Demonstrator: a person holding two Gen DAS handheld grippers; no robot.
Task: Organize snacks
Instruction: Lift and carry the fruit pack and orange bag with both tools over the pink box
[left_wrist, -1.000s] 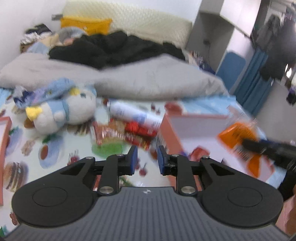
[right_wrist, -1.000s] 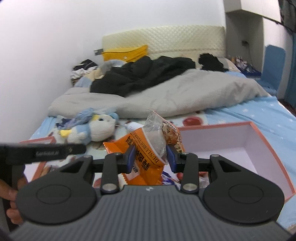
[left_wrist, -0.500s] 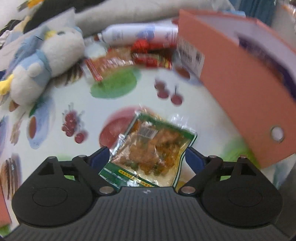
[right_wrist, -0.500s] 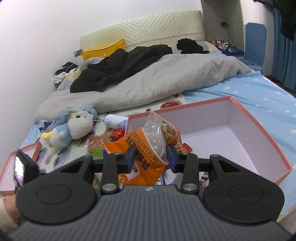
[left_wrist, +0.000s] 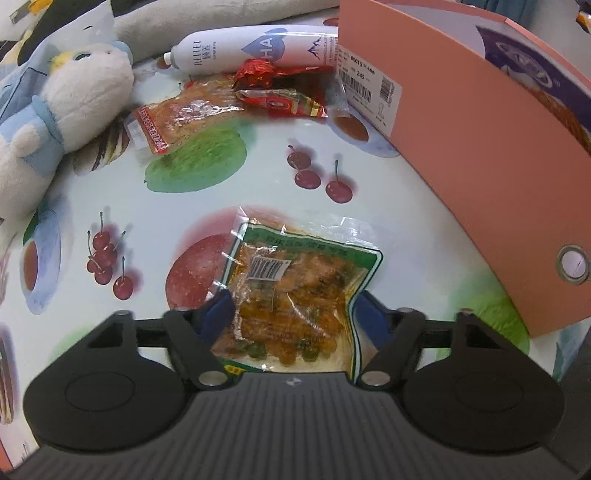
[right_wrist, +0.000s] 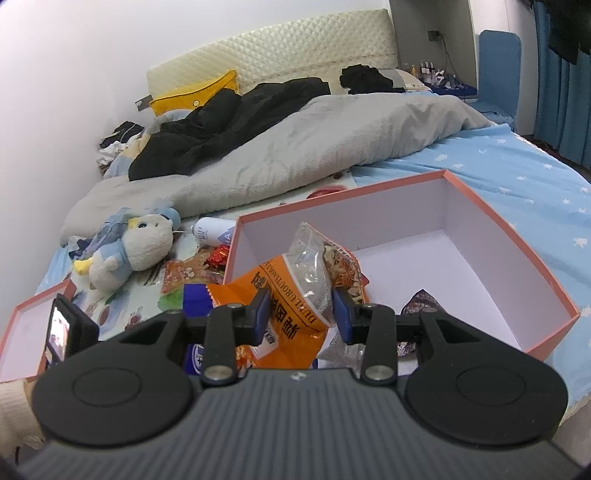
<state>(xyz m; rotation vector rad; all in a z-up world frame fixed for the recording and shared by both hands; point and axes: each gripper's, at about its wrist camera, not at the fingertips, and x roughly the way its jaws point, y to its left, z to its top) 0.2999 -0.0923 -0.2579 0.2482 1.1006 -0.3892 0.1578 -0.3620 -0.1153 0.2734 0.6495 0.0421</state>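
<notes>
In the left wrist view a clear green-edged snack packet (left_wrist: 295, 291) lies on the fruit-print cloth (left_wrist: 207, 192). My left gripper (left_wrist: 293, 314) straddles its near end, jaws closing against its sides. More snacks (left_wrist: 184, 118) and red wrappers (left_wrist: 280, 99) lie further off beside the orange box (left_wrist: 461, 133). My right gripper (right_wrist: 300, 312) is shut on an orange snack bag (right_wrist: 291, 314), held above the near-left corner of the open orange box (right_wrist: 509, 236). A few packets (right_wrist: 417, 306) lie inside the box.
A plush penguin (left_wrist: 51, 122) and a white bottle (left_wrist: 255, 48) lie at the far left of the cloth. The box lid (right_wrist: 22, 332) sits at the left. A grey duvet (right_wrist: 295, 155) and black clothes cover the bed behind.
My left gripper dropped to the cloth, opened wide around the green-edged packet, then narrowed onto it. My right gripper carried the orange bag over the box.
</notes>
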